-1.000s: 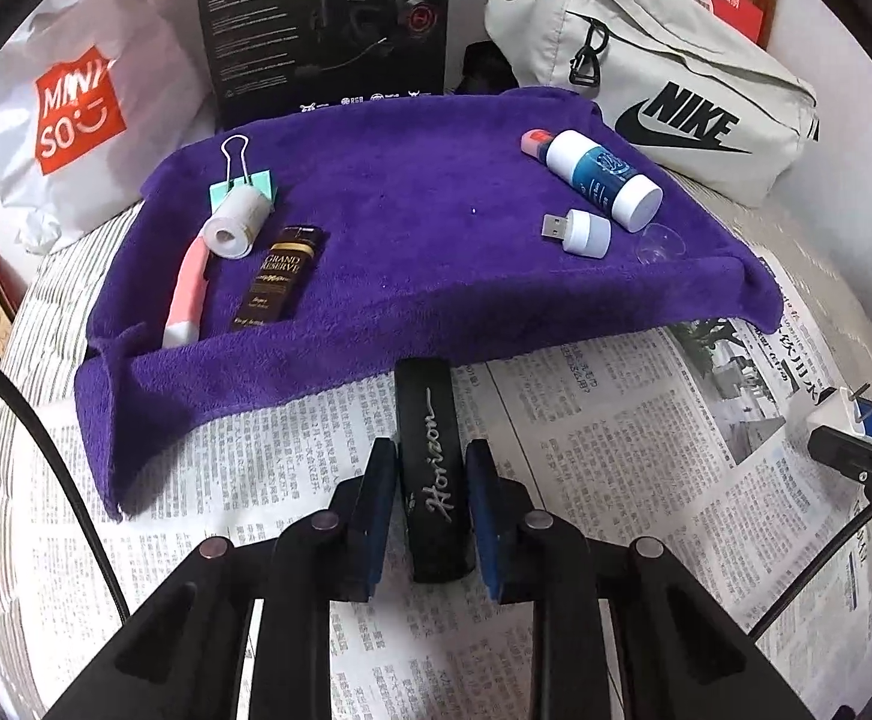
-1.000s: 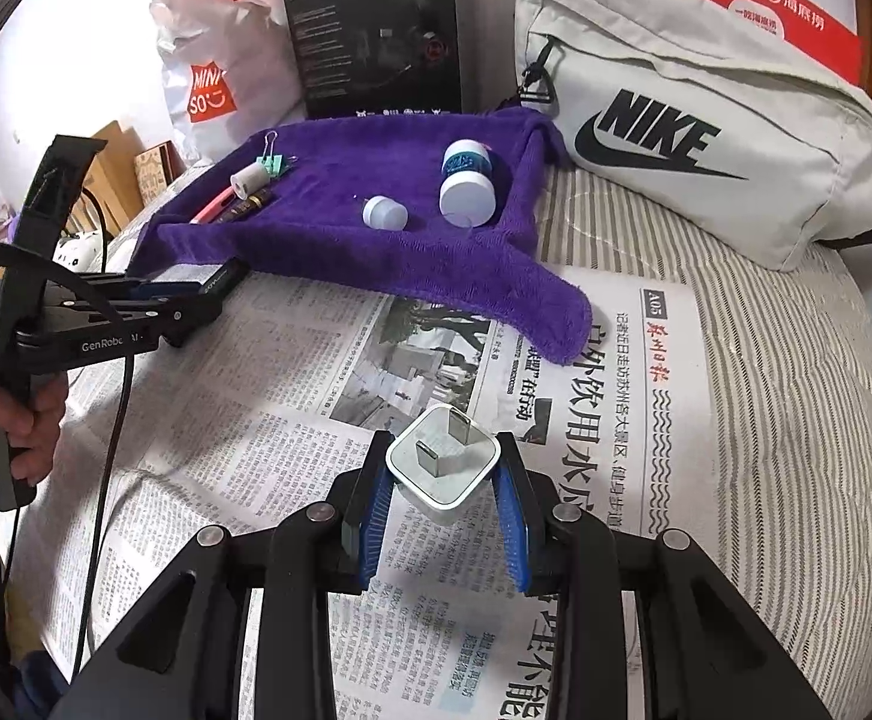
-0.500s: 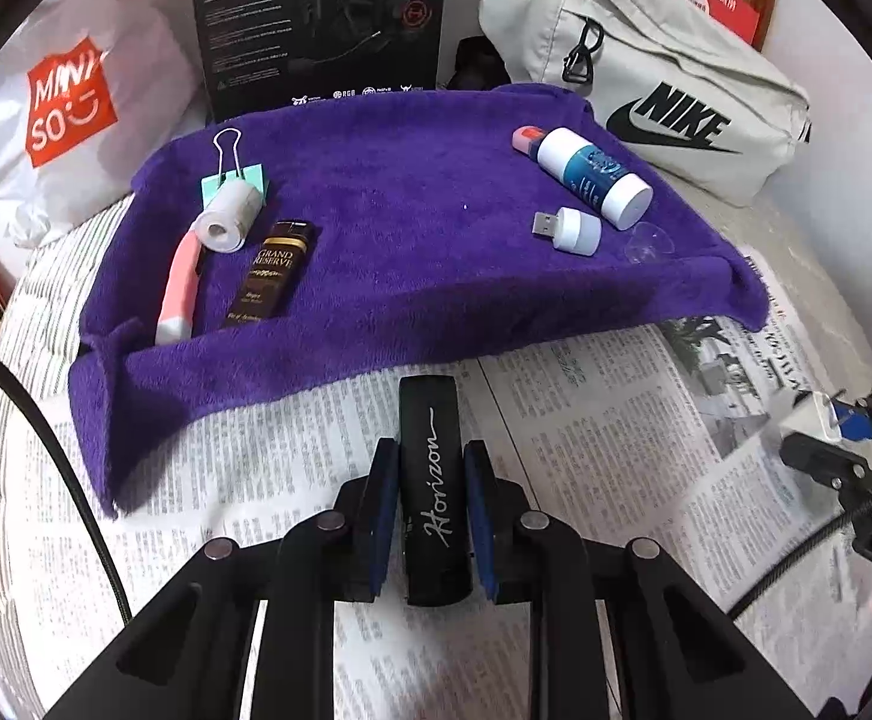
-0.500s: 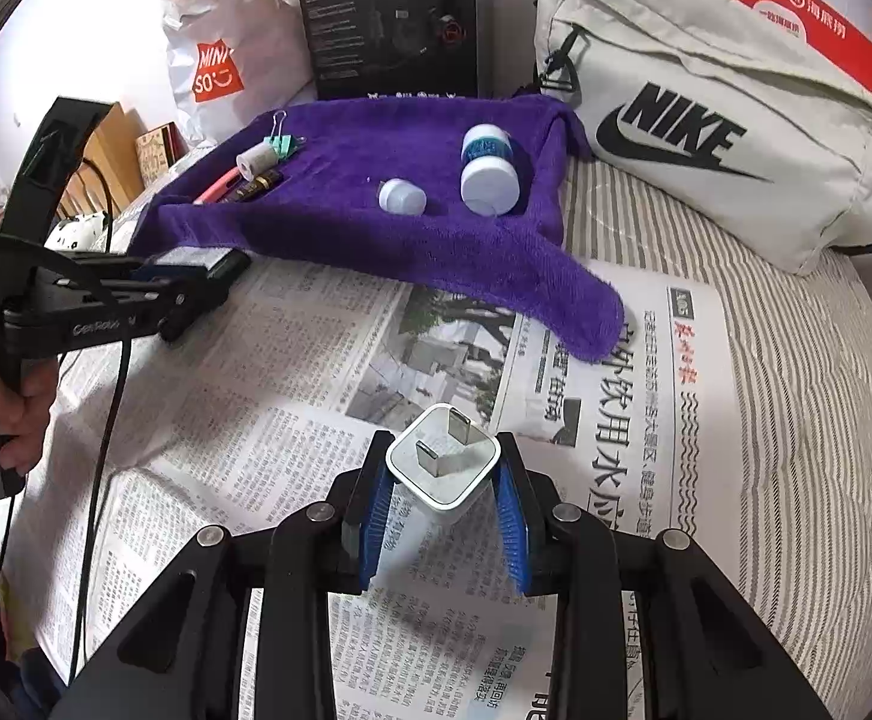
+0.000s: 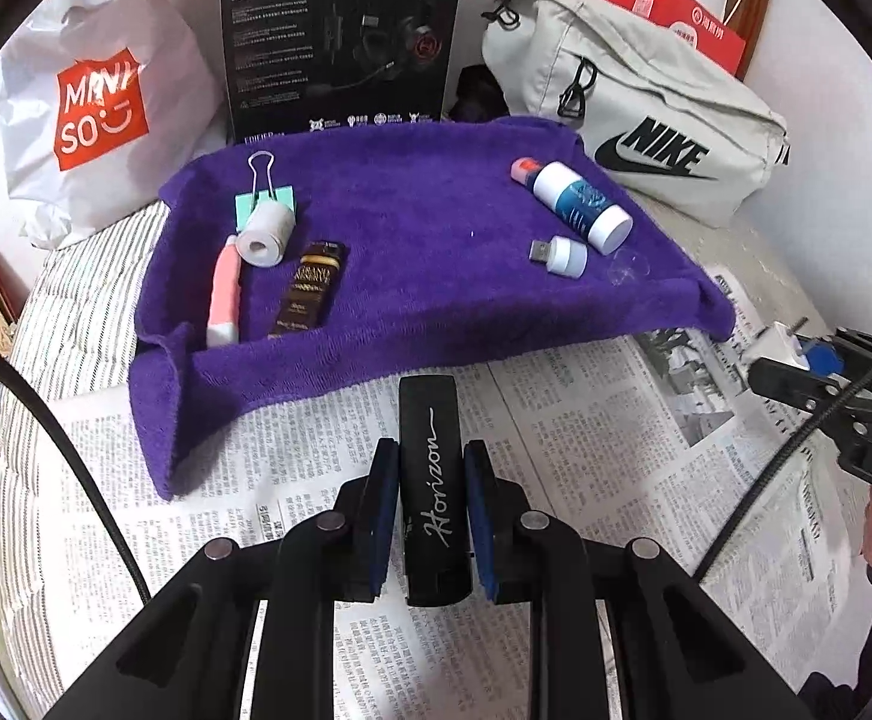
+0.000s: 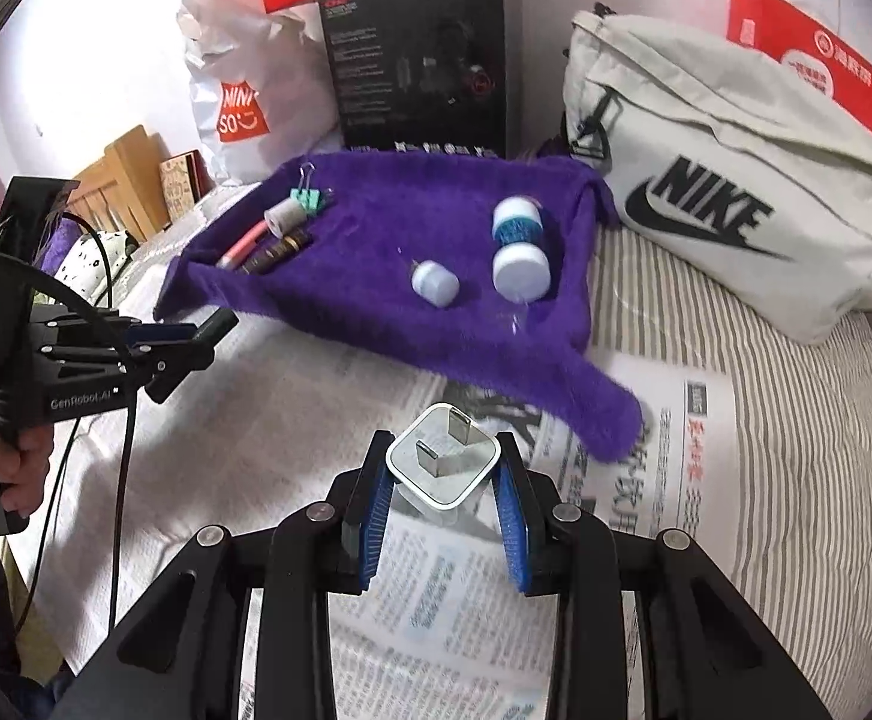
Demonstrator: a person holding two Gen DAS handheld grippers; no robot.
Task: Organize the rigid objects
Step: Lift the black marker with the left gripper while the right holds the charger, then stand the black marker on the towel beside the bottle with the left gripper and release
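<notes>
Both loads are up off the newspaper (image 5: 586, 420) since a second ago. Your left gripper (image 5: 430, 468) clamps the black Horizon case (image 5: 433, 480), your right gripper (image 6: 443, 474) the white plug (image 6: 443, 465). Purple towel (image 5: 436, 252), frame centre, looks like the drop zone.

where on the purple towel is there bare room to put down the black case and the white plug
The middle of the purple towel is bare, between the brown bar on one side and the small USB light on the other. Crowded: the corner with the binder clip, tape roll and pink tool; also around the white-and-blue bottle.
</notes>
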